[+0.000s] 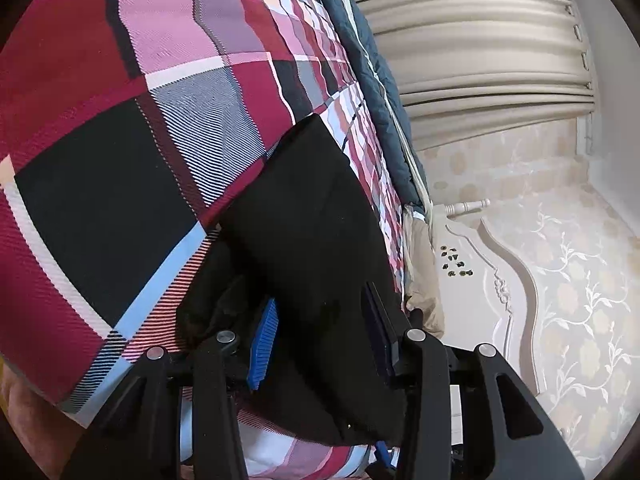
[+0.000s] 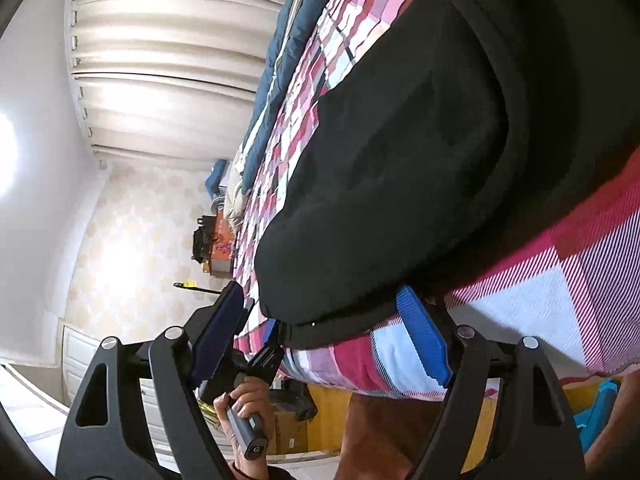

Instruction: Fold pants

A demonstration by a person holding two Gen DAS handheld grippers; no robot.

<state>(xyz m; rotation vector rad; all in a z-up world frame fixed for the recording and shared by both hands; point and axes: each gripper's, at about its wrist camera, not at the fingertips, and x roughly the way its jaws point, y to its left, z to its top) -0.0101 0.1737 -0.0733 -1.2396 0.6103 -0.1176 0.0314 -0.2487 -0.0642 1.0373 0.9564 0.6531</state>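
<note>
Black pants point(image 1: 304, 216) lie on a plaid red, pink and white bedspread point(image 1: 120, 128). My left gripper point(image 1: 320, 340) is wide open, its blue pads point(image 1: 264, 344) on either side of the pants' near end; the cloth lies between them, unclamped. In the right wrist view the pants point(image 2: 400, 160) form a thick folded mass near the bed edge. My right gripper point(image 2: 328, 332) is open, one pad point(image 2: 424, 332) under the pants' edge, the other point(image 2: 218, 332) off the bed's side. The left gripper's body and the hand holding it point(image 2: 248, 400) show below.
A blue quilt point(image 1: 372, 80) lies along the bed's far side. A white carved headboard point(image 1: 500, 280), beige curtains point(image 1: 460, 40) and floral wallpaper stand beyond. A nightstand with items point(image 2: 216, 244) is by the bed. Wooden floor and a cardboard box point(image 2: 292, 420) are below.
</note>
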